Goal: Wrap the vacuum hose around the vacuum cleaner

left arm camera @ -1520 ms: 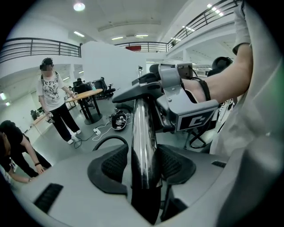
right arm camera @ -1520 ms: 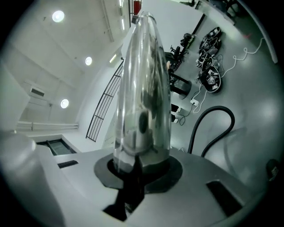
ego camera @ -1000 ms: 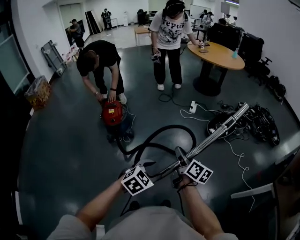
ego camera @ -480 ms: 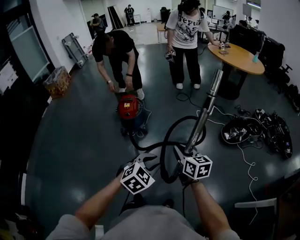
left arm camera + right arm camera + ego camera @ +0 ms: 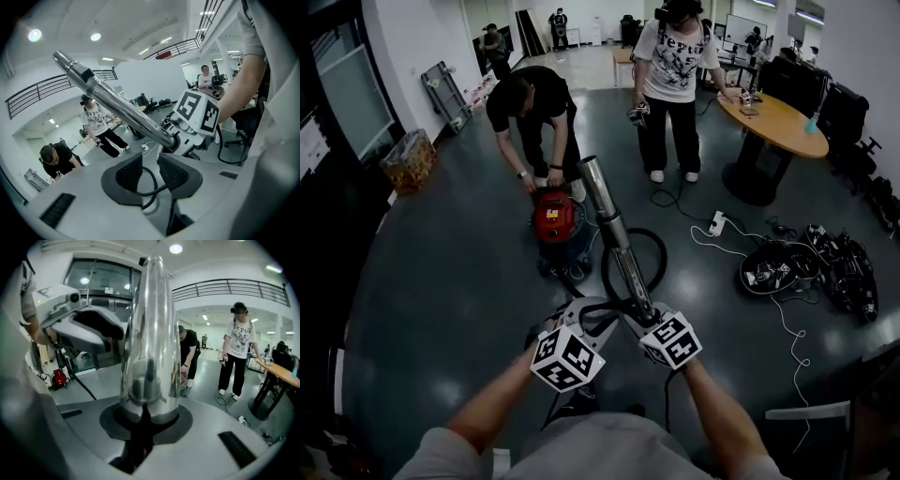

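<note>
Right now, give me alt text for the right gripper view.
The right gripper clamps a shiny metal vacuum tube that fills the centre, pointing away. Behind it, one person bends over and another stands.

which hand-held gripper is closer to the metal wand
Right. The right hand-held gripper is shut on the metal wand near its base. The left hand-held gripper is beside the wand, not touching; its jaws have just been closing, with nothing gripped.
</note>
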Action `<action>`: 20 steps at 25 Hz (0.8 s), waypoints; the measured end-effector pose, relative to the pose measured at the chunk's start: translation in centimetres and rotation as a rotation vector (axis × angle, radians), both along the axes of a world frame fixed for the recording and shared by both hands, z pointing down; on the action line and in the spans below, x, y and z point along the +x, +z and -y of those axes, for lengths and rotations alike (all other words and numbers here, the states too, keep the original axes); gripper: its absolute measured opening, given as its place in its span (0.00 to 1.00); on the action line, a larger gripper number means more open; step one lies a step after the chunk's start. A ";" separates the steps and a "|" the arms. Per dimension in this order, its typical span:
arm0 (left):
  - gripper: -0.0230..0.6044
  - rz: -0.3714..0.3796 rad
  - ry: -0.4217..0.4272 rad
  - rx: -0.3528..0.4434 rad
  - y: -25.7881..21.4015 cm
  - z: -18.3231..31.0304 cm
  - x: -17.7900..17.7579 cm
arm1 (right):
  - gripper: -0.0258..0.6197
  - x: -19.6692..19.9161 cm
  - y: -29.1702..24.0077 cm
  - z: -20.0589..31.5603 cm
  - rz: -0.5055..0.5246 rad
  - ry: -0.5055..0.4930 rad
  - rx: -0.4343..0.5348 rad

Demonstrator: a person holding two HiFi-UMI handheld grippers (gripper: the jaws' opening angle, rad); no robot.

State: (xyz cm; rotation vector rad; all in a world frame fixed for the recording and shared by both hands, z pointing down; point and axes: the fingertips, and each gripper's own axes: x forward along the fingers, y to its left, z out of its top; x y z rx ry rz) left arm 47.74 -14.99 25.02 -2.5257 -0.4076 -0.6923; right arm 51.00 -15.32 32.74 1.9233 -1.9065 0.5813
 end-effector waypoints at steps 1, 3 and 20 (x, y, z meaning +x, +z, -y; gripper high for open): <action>0.23 -0.003 -0.002 -0.006 -0.1 0.8 0.1 | 0.13 -0.5 0.5 0.6 -0.006 -0.031 -0.023; 0.23 -0.002 -0.005 -0.021 0.1 2.6 0.0 | 0.13 -1.4 1.8 1.8 -0.003 -0.084 -0.066; 0.23 0.080 0.096 -0.112 3.1 13.5 -2.2 | 0.12 -2.0 8.3 9.7 -0.096 -0.281 -0.485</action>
